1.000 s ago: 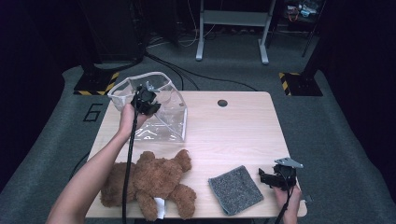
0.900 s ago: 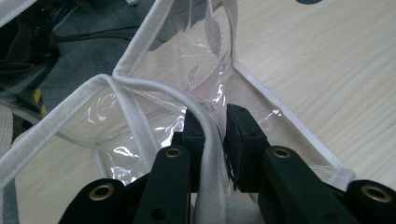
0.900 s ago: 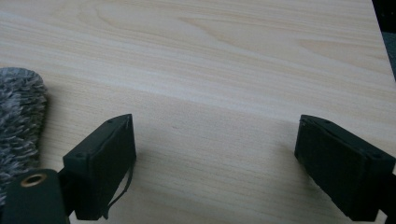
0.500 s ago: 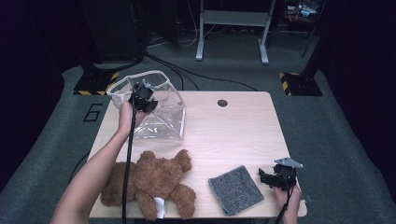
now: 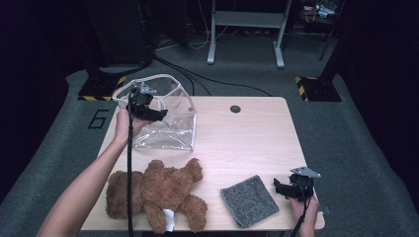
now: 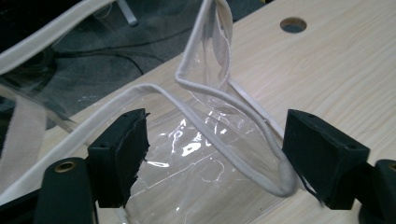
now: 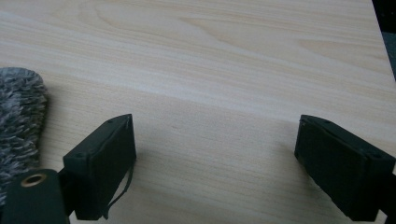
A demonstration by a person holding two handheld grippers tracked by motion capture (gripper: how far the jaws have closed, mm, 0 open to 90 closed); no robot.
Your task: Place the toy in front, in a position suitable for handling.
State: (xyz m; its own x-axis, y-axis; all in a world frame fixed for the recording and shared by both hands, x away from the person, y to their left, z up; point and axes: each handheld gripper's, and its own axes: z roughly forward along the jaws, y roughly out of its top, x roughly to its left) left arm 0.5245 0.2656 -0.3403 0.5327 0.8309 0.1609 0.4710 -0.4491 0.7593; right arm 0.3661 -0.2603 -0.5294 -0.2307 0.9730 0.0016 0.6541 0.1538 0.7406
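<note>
A clear plastic bag (image 5: 170,126) with white trim stands open-mouthed at the table's back left. My left gripper (image 5: 159,116) hangs at its mouth. In the left gripper view the white rim (image 6: 187,112) runs loosely between the two jaws of the left gripper (image 6: 212,149). Those jaws have just been opening, and the pads (image 6: 126,154) stand apart from the rim. My right gripper (image 5: 277,188) rests low at the front right corner, open over bare wood (image 7: 215,158). A grey cloth (image 7: 18,112) lies just beside its one jaw.
A brown teddy bear (image 5: 158,192) lies at the front left of the wooden table (image 5: 247,138). The grey cloth (image 5: 248,200) lies between the bear and my right gripper. A round cable hole (image 5: 235,108) sits near the back edge. Dark floor and cables surround the table.
My left hand has shifted a little left and up at the bag's mouth. The right hand has not moved.
</note>
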